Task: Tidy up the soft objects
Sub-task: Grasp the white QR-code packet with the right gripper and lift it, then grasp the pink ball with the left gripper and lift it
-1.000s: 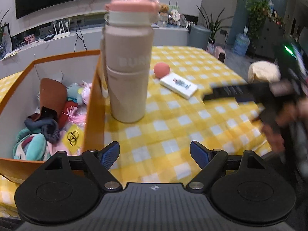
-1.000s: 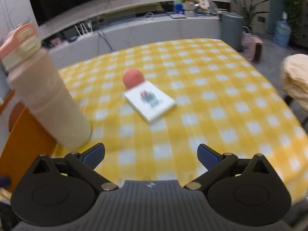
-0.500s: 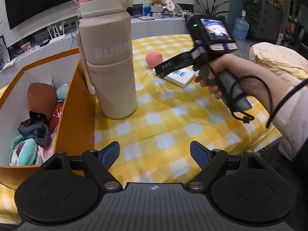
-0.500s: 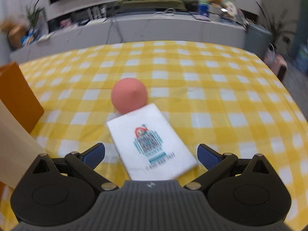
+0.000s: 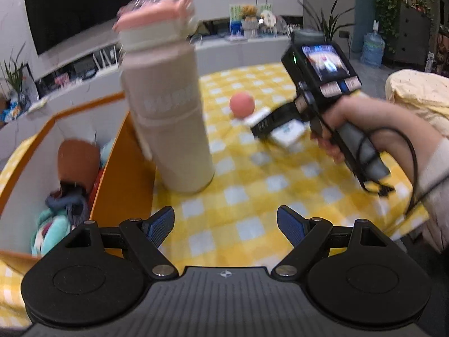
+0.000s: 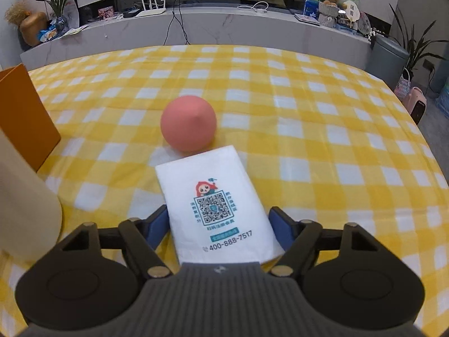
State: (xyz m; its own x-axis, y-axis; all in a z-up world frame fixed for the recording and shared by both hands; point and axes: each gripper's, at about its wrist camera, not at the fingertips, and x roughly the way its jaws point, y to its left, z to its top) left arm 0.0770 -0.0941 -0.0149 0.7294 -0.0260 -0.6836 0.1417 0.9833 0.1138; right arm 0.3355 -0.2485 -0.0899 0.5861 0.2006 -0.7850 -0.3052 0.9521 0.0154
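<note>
A white tissue pack [image 6: 216, 196] with a printed code lies flat on the yellow checked tablecloth, and a pink ball [image 6: 188, 123] touches its far end. My right gripper [image 6: 219, 216] straddles the pack's near half. Its jaws are closing, and the blue pads [image 6: 160, 224] meet both long sides. In the left wrist view a hand holds that gripper [image 5: 266, 129] low over the pack [image 5: 289, 134], beside the ball [image 5: 242, 104]. My left gripper [image 5: 224, 224] hangs open over bare cloth with nothing between its fingers. An orange box [image 5: 123, 168] at the left holds several plush toys [image 5: 50, 230].
A tall beige bottle [image 5: 168, 129] with a pink lid stands against the box's right wall, left of the pack. The bottle [image 6: 25, 210] and box corner [image 6: 22, 118] also edge the right wrist view. A yellow cushioned chair [image 5: 415, 95] is off the table's right side.
My right gripper came forward and down over the tissue pack, then its jaws narrowed onto the pack's sides. The left view shifted a little sideways, with its jaws unchanged.
</note>
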